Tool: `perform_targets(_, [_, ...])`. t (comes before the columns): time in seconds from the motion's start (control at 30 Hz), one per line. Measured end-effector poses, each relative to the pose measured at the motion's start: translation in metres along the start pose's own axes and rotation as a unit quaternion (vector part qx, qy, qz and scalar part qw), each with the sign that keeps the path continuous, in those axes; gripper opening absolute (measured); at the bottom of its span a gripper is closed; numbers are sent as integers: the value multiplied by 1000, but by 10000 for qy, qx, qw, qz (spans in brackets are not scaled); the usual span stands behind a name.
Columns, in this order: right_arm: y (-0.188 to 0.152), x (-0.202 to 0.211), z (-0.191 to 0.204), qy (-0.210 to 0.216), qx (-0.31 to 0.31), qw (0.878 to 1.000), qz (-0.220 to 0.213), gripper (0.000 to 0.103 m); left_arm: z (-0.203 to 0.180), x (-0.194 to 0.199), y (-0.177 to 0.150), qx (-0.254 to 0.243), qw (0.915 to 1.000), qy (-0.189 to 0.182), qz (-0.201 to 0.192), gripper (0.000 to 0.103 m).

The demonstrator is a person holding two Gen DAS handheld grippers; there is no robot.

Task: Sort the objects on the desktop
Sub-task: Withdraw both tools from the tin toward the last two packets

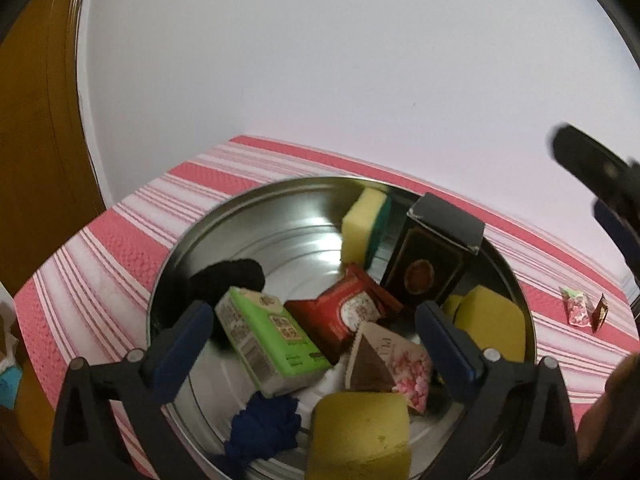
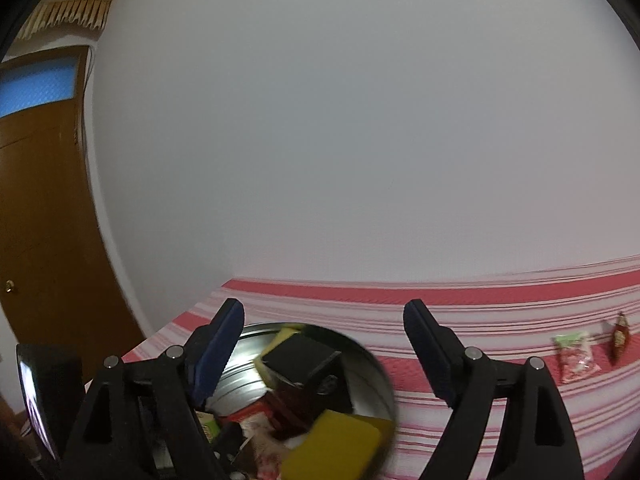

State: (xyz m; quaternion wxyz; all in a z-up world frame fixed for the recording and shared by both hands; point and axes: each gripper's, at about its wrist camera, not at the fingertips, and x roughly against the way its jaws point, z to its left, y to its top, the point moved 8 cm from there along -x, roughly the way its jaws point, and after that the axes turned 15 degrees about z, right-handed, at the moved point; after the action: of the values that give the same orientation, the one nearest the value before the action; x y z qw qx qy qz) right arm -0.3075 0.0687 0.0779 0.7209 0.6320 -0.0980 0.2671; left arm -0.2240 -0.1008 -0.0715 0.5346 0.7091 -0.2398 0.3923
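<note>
The metal bowl [image 1: 240,232] sits on the striped red-white surface [image 1: 120,240], lower center of the left wrist view, and it is full w/ sorted things. Inside: a green carton [image 1: 268,340] at lower left, a red packet [image 1: 344,312] in the middle, a black box [image 1: 432,256] upright at the upper right, and a yellow-green sponge [image 1: 364,228] leaning on the far wall. Also a yellow sponge [image 1: 490,320] at the right wall, another yellow sponge [image 1: 360,436] at the bottom edge, a pink-brown packet [image 1: 392,364] between them, a blue cloth item [image 1: 264,428] at bottom, and a black fuzzy item [image 1: 228,276] at left.

Left tool [image 1: 314,320] hangs over the bowl, jaws wide apart, nothing pressed btw. the pads.

Right tool [image 2: 324,320] is also open w/ nothing gripped; in its view the bowl [image 2: 376,364] is at lower center, blurred.

Outside the bowl, at the right of the surface, lie a pink-green snack bag [image 2: 576,356] and just beside it a small dark red sachet [image 2: 619,336].
</note>
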Motion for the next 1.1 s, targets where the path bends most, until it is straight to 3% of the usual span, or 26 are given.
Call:
perform_targets(0.27, [-11, 21, -34, -452, -174, 9979, -433, 91, -8, 7, -2, -115, 9992, 219, -300, 103])
perform_targets(0.57, [-35, 29, -64, -751, -156, 9960, -465, 91, -18, 12, -5, -165, 9986, 246, -440, 103])
perform_targets(0.87, [-48, 39, -86, -1242, -91, 9891, -780, 91, -47, 32, -15, -534, 9889, 654, -1222, 102])
perform_targets(1.1, [-47, 47, -99, -1224, -360, 9893, -712, 91, -58, 32, -18, -687, 9877, 611, -1261, 102])
